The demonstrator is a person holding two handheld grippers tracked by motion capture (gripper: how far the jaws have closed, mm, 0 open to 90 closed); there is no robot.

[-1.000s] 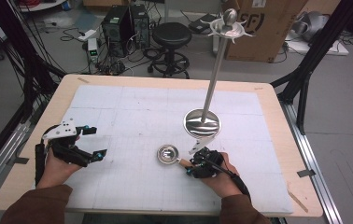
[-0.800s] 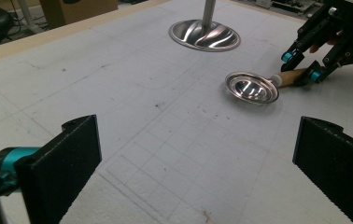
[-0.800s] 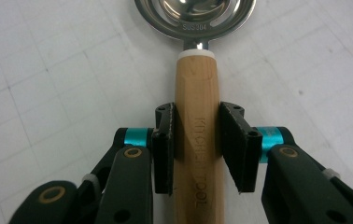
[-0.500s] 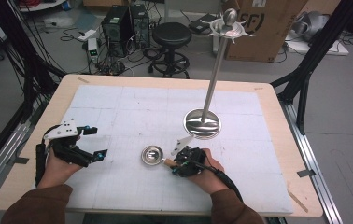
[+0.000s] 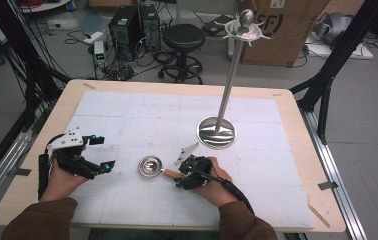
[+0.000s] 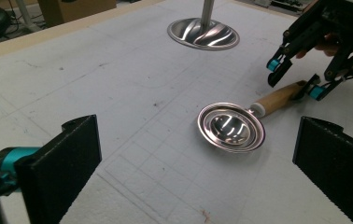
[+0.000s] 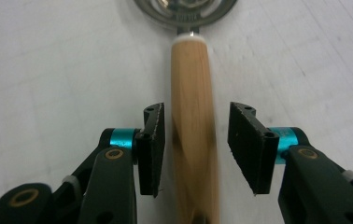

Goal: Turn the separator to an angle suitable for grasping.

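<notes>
A small steel ladle with a short wooden handle lies flat on the white gridded mat. My right gripper straddles the handle's end, open. In the right gripper view the handle runs between the two pads with a gap on each side, and the bowl lies at the far end. My left gripper is open wide to the left of the ladle, holding nothing. Its view looks across at the bowl and at the right gripper astride the handle.
A tall steel stand rises from a round base behind the ladle to a hooked top; its base also shows in the left gripper view. The mat has bare wooden table edge around it. A stool and a cardboard box stand beyond the table.
The ladle and my right gripper have shifted left across the mat, toward the left gripper. The left hand has stayed in place.
</notes>
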